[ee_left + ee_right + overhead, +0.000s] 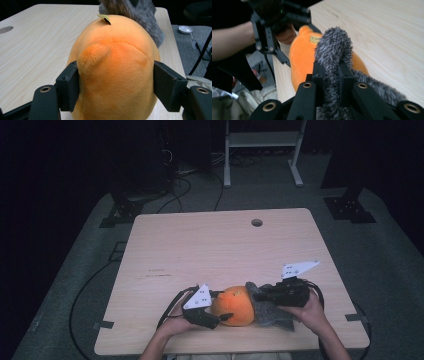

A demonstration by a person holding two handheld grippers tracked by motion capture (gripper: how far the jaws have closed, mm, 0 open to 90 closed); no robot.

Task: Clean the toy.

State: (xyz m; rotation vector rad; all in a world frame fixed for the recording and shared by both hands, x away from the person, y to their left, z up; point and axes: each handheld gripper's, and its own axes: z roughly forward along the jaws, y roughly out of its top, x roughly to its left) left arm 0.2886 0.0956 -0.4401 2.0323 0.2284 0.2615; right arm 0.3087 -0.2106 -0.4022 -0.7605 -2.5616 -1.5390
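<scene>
Plush toy (pixel 234 306) near the table's (pixel 210 250) front edge, furry cloth (pixel 272 312) touching its right side.

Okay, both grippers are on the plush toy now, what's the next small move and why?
Probably ease the right gripper away from the left gripper: it pinches the grey furry part while the left clamps the orange body, so a gentle pull should stretch or separate them.

Print on small tag (pixel 315 39) of orange plush (pixel 299 60) too blurred to read; plush underside cut off by left gripper view's bottom edge.

High view far above table (pixel 165 245); gripper views close on shared orange plush (pixel 115 75).
</scene>
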